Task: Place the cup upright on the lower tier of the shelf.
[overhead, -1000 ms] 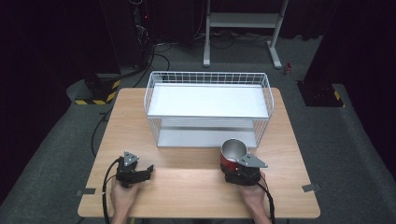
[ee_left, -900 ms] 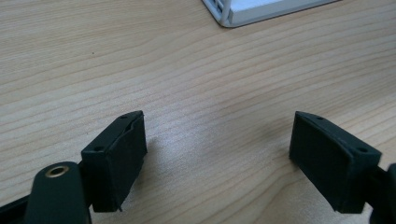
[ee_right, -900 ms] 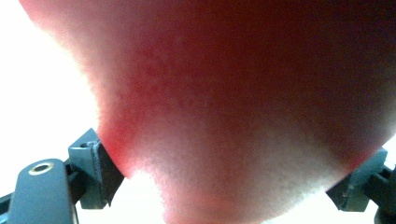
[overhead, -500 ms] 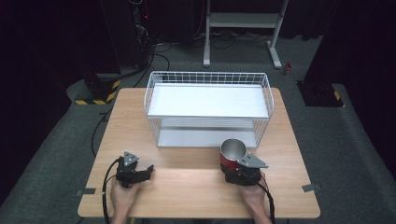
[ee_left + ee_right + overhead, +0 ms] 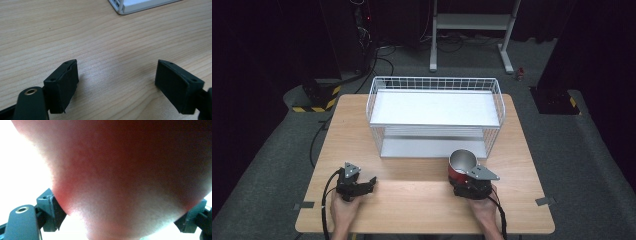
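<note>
My right claw [image 5: 464,176] clamps a red cup [image 5: 460,167], its base hidden; my left claw [image 5: 368,183] rests open, empty, on the table [image 5: 422,200].

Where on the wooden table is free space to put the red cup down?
Bare wooden table lies between the left gripper and the red metal cup in the right gripper. The strip left of the white wire shelf rack is free too. The back is crowded.

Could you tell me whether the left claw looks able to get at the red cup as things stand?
Probably yes: bare table lies between the left claw and the cup. But the right claw is already clamped around it, so only its rack-facing side looks free.
</note>
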Tool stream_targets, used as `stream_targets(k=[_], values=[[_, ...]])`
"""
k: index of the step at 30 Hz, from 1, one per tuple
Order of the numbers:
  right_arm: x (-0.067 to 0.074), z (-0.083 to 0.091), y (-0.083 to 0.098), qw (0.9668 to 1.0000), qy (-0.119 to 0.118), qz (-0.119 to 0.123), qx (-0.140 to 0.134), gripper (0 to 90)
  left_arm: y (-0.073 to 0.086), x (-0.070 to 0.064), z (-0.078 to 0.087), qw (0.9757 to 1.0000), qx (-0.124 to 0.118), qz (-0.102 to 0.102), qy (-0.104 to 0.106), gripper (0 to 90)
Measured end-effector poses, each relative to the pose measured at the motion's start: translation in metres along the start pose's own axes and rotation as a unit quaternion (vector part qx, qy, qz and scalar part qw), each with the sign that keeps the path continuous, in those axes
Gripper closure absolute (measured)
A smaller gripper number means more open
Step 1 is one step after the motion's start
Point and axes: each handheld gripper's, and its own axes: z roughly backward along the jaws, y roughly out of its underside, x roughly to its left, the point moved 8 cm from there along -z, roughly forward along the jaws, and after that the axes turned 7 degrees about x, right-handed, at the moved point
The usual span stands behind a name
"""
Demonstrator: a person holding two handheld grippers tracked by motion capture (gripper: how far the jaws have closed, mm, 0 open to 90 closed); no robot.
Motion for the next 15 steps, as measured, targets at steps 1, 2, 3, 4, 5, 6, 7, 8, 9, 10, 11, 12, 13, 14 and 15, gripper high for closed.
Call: stream_targets(k=[1,2,3,4,5,6,7,8,9,10,11,12,13,14,15], values=[[0.0,0.0,0.0,1.0,0.0,0.0,0.0,14.9,0.0,0.0,0.0,1.0,0.0,0.0,0.0,19.2],[-0.0001,-0.0001,-0.0001,1.0,-0.001,0.0,0.0,14.8,0.0,0.0,0.0,1.0,0.0,0.0,0.0,19.2],[-0.0001,-0.0003,0.0,1.0,-0.002,-0.001,0.0,14.6,0.0,0.0,0.0,1.0,0.0,0.0,0.0,19.2],[-0.0003,-0.0015,0.0011,0.9999,-0.007,-0.01,0.006,14.1,0.0,0.0,0.0,1.0,0.0,0.0,0.0,19.2],[-0.0003,-0.0015,0.0011,0.9999,-0.007,-0.01,0.006,14.1,0.0,0.0,0.0,1.0,0.0,0.0,0.0,19.2],[-0.001,-0.0043,0.0035,0.9998,-0.006,-0.016,0.013,13.5,0.0,0.0,0.0,1.0,0.0,0.0,0.0,19.2],[-0.001,-0.0043,0.0035,0.9998,-0.006,-0.016,0.013,13.5,0.0,0.0,0.0,1.0,0.0,0.0,0.0,19.2],[-0.0009,-0.005,0.0042,0.9997,-0.007,-0.017,0.014,14.0,0.0,0.0,0.0,1.0,0.0,0.0,0.0,19.2],[-0.0002,-0.0056,0.0051,0.9997,-0.008,-0.019,0.015,14.7,0.0,0.0,0.0,1.0,0.0,0.0,0.0,19.2],[-0.0001,-0.0062,0.0057,0.9997,-0.008,-0.018,0.015,15.3,0.0,0.0,0.0,1.0,0.0,0.0,0.0,19.2],[-0.0001,-0.0061,0.0059,0.9997,-0.009,-0.018,0.016,15.8,0.0,0.0,0.0,1.0,0.0,0.0,0.0,19.2],[0.0,-0.0061,0.006,0.9996,-0.009,-0.018,0.017,16.0,0.0,0.0,0.0,1.0,0.0,0.0,0.0,19.2],[0.0,-0.0061,0.006,0.9996,-0.011,-0.018,0.017,16.2,0.0,0.0,0.0,1.0,0.0,0.0,0.0,19.2],[-0.0001,-0.0059,0.006,0.9996,-0.01,-0.018,0.017,16.3,0.0,0.0,0.0,1.0,0.0,0.0,0.0,19.2],[0.0,-0.0058,0.0061,0.9996,-0.01,-0.017,0.018,16.4,0.0,0.0,0.0,1.0,0.0,0.0,0.0,19.2]])
